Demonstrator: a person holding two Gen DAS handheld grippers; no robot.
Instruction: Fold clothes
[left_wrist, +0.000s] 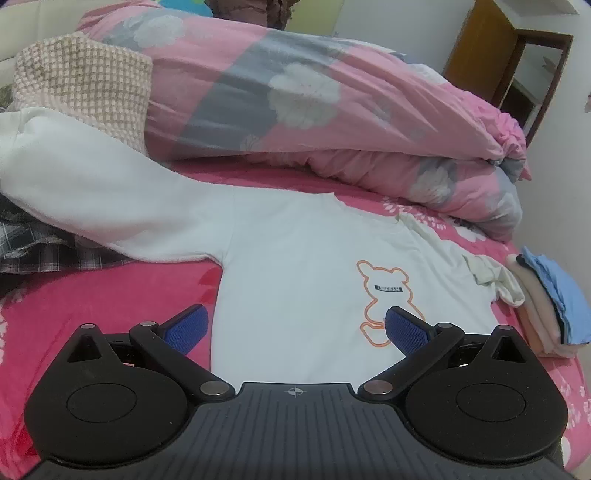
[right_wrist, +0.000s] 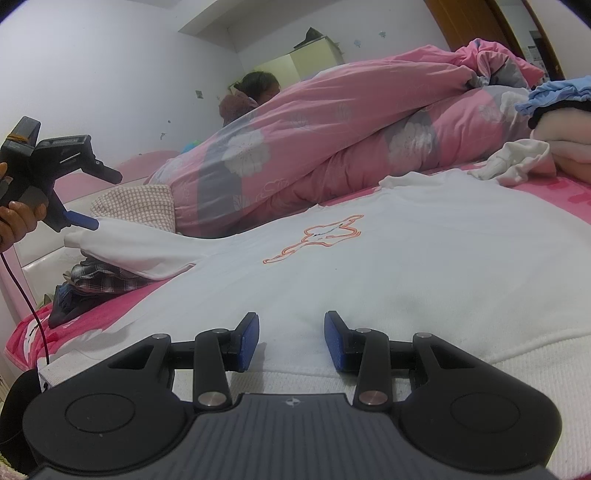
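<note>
Two claws over a white sweatshirt spread flat on the bed.

Nearest, the right claw (right_wrist: 291, 341) sits low at the ribbed hem, its blue pads partly apart with nothing pinched between them — the left claw (left_wrist: 295, 326) hangs wide above the white sweatshirt (left_wrist: 295, 266), empty. The sweatshirt lies flat on the pink bedsheet (left_wrist: 92, 295), orange bear outline (left_wrist: 384, 299) up, one sleeve draped over plaid clothes (left_wrist: 33, 247). At its far side stands a folded stack (left_wrist: 546, 310); beyond, a rolled pink floral duvet (left_wrist: 332, 110).
</note>
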